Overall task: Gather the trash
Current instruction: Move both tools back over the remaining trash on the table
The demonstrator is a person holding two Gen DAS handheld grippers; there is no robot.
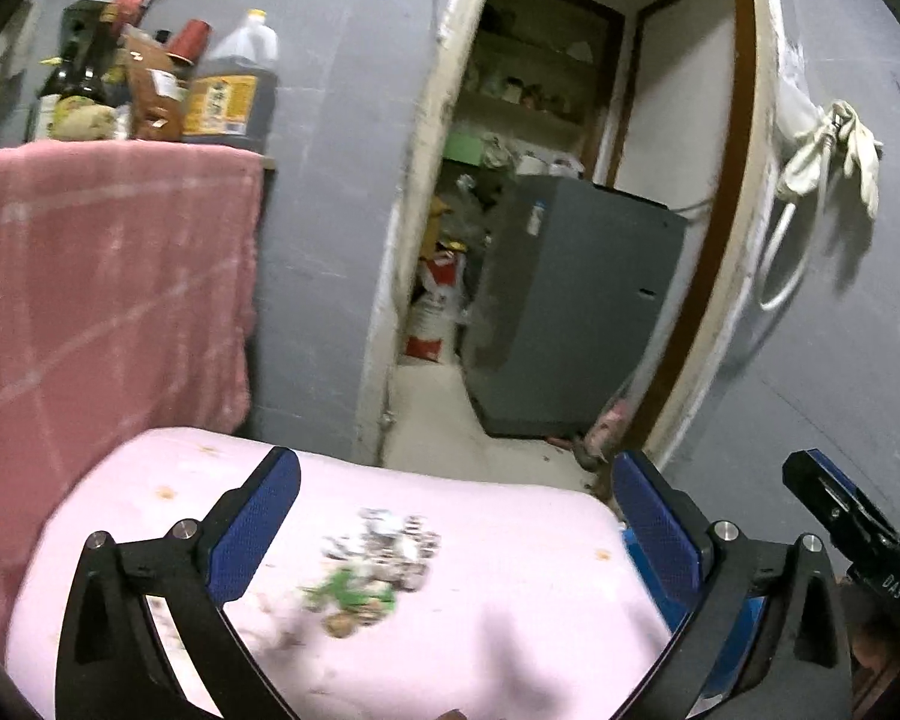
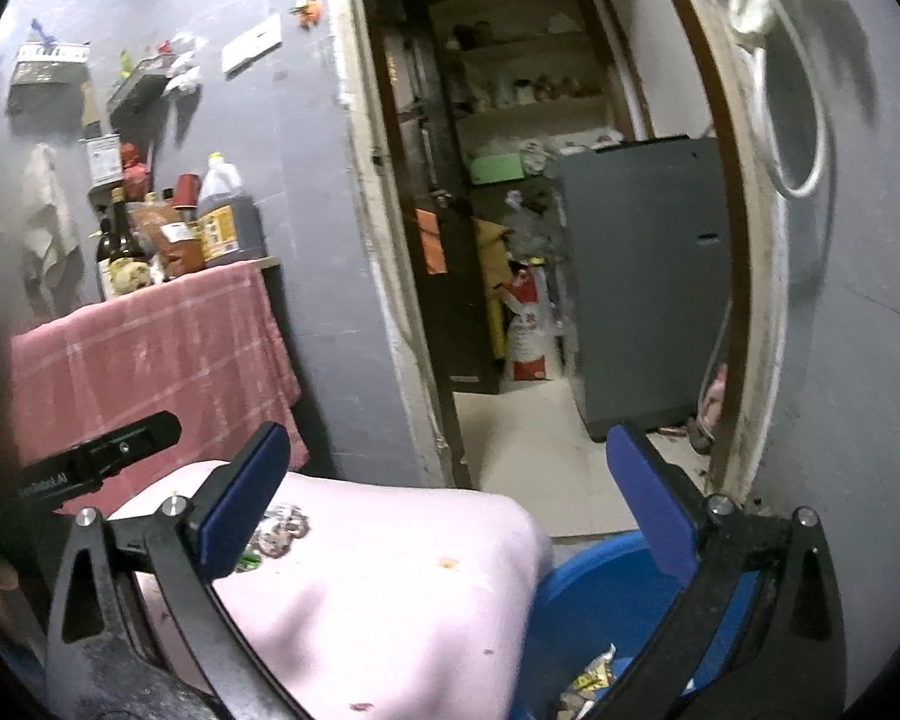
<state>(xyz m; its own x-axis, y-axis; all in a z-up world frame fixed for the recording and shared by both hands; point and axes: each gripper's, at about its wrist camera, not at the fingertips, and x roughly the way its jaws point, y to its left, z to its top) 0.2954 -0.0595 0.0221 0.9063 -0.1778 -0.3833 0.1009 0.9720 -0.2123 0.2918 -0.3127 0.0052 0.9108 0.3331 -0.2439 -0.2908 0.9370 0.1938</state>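
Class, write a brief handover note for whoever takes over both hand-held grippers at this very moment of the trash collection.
Left hand-held gripper: open, empty.
Right hand-held gripper: open, empty.
Remaining trash pile: scraps and wrappers on the pale pink table cover, between the left jaws.
Blue bin: beside the table's right edge, below the right gripper, some wrappers already inside.
Done: part of the trash binned.
Left: pick up the pile and stray crumbs, drop them in the bin.
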